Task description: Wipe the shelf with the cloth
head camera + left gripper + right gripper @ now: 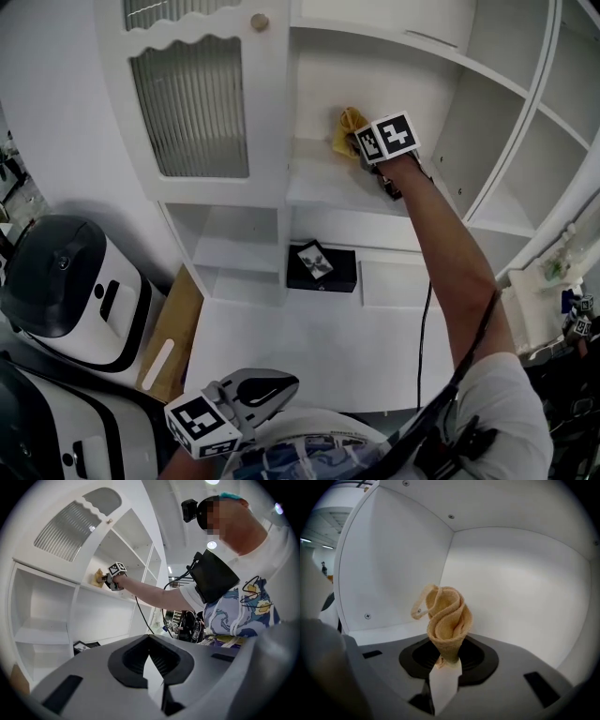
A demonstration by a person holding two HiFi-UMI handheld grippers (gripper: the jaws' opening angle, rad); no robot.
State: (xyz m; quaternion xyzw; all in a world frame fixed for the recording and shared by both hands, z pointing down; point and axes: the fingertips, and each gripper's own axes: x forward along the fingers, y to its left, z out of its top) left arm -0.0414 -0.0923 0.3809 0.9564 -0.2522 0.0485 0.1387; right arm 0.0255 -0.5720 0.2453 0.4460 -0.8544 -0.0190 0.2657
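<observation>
The yellow cloth (345, 129) is bunched into an upright cone (446, 618), and my right gripper (367, 150) (443, 665) is shut on its lower end. The gripper reaches into the open compartment of the white shelf (323, 185), with the cloth just above the shelf floor (393, 632) near the back corner. Seen from the left gripper view, the cloth (98, 577) and the right gripper (114, 577) are far off at the shelf. My left gripper (281, 384) (152, 677) stays low near the person's body, shut with nothing in it.
A cabinet door with ribbed glass (192, 108) stands left of the compartment. A black box (322, 267) lies on the lower shelf. A white and black machine (70, 295) and a cardboard sheet (173, 328) stand at the left. More shelves (525, 169) curve away to the right.
</observation>
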